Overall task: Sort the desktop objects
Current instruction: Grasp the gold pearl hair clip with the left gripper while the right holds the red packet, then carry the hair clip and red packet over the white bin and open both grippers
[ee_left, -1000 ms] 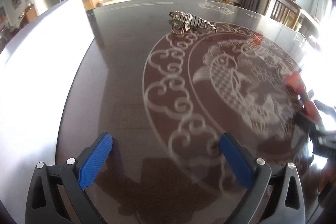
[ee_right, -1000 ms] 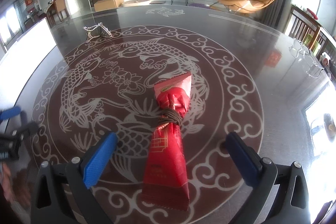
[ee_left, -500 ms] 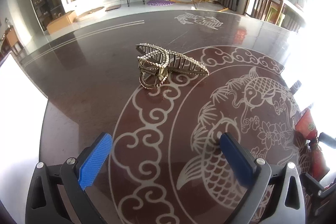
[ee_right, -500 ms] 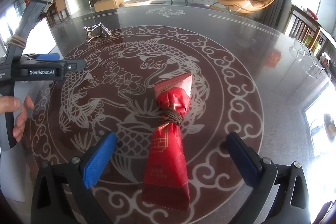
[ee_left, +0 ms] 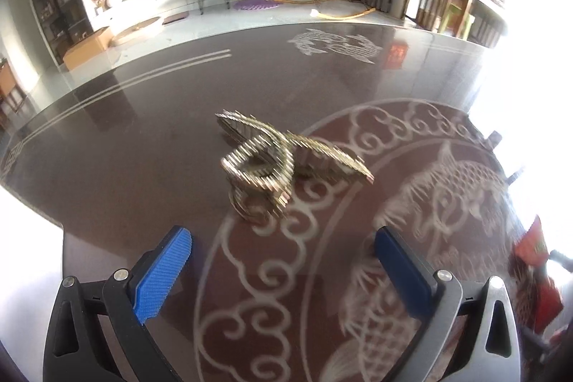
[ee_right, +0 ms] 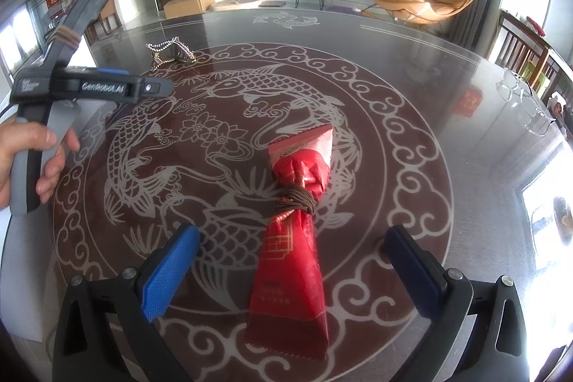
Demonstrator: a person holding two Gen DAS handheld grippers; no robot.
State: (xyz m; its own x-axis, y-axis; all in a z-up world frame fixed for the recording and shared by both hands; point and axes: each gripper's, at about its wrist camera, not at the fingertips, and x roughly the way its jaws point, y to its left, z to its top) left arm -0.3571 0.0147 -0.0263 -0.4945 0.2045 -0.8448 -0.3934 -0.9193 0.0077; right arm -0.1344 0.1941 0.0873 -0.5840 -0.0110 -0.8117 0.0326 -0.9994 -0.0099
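Note:
A gold, pearl-studded hair claw clip [ee_left: 283,163] lies on the dark patterned table, just ahead of my left gripper [ee_left: 283,260], which is open and holds nothing. The same clip [ee_right: 170,54] shows small at the far left in the right wrist view. A red wrapper packet [ee_right: 297,235] tied at its middle with brown cord lies lengthwise between the open fingers of my right gripper [ee_right: 292,260], untouched. The packet [ee_left: 537,274] also peeks in at the right edge of the left wrist view. A hand holds the left gripper's body [ee_right: 89,88] above the table's left side.
The round table [ee_right: 447,117] carries a white fish pattern. A white sheet [ee_left: 21,256] covers its left side. Clear glasses [ee_right: 526,102] rest near the right rim. Wooden chairs [ee_right: 523,49] stand beyond the table's far right edge.
My left gripper has advanced toward the hair clip, which now looms larger and nearer. My right gripper and the red packet have stayed put.

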